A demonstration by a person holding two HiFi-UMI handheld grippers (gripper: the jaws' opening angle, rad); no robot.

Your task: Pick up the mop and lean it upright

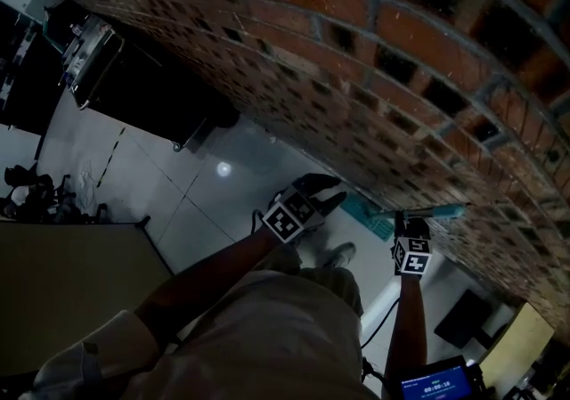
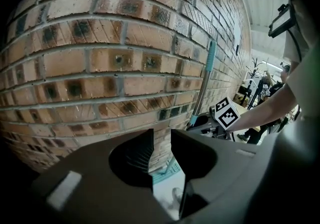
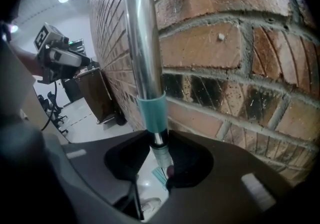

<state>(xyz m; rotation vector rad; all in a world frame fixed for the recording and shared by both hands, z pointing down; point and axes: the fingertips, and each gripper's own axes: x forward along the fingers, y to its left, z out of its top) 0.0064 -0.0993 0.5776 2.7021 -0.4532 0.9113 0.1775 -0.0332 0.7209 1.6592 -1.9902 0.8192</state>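
While the right gripper (image 3: 159,151) was clamped on the long mop with the silver metal pole (image 3: 144,38), its jaws pressed to the thin shaft just under a teal plastic collar (image 3: 151,111), the pole's long axis ran nearly upright, rising out of the jaws and close along the rough red-brown brick wall (image 1: 401,51) on the far side. The flat teal mop head (image 2: 167,169) lay low on the pale tiled floor (image 1: 178,175) near the foot of that wall, so the mop stood head down and handle up. Whether the upper handle touched the bricks could not be told; in the right gripper view it sat just beside them, with the wall to its right. The left gripper (image 2: 162,142) hung well apart to the left of the pole, aimed at the bricks, its jaws a narrow slot apart with nothing between them but the wall beyond. The right hand was thus the one on the mop, the left the farther. By my reading the lift was done and the leaning was the step in hand: the coming move would turn on tipping the top of the pole toward the far wall before the right jaws let go, and a head sliding on smooth tile could let the pole fall sideways
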